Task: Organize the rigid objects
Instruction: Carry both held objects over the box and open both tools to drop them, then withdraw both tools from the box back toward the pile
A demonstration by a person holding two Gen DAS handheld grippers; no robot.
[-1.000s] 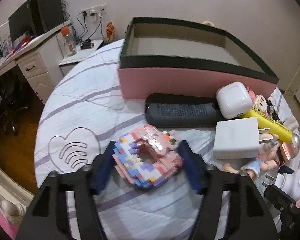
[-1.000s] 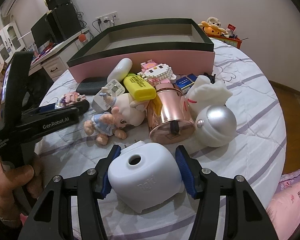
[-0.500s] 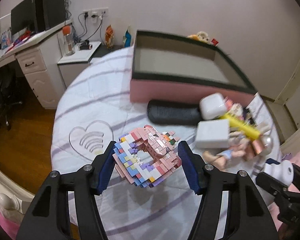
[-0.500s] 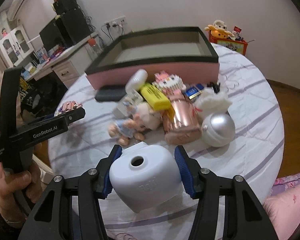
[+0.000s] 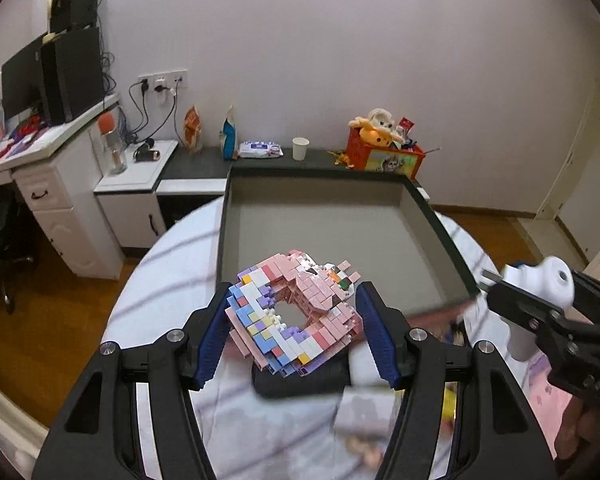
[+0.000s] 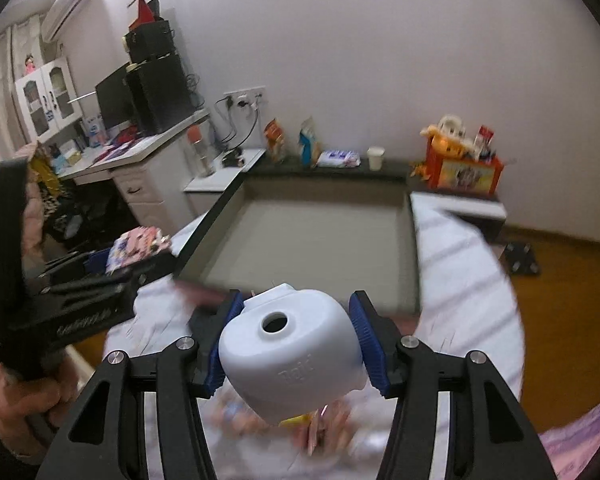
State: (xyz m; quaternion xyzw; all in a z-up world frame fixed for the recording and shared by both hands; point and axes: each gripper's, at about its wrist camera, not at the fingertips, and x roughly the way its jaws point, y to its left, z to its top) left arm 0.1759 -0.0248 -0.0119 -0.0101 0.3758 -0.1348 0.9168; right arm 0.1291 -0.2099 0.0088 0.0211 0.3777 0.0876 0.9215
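Note:
My left gripper (image 5: 292,320) is shut on a pastel brick-built ring model (image 5: 294,314) and holds it in the air over the near edge of the dark-rimmed pink box (image 5: 440,236). My right gripper (image 6: 294,340) is shut on a white rounded plug-in device (image 6: 290,350) with a round hole on top, raised in front of the same box (image 6: 216,212). The right gripper and its device also show in the left wrist view (image 5: 540,280); the left gripper and brick model show in the right wrist view (image 6: 136,248). The box interior looks bare.
Blurred small items lie on the round striped table below, among them a black remote (image 5: 300,384). Behind the table stand a white desk (image 5: 40,184) with a monitor, a dark shelf with a paper cup (image 5: 300,148) and an orange toy box (image 5: 384,152).
Both grippers have risen well above the table with their loads and moved forward toward the box. The pile of items has dropped toward the bottom of both views.

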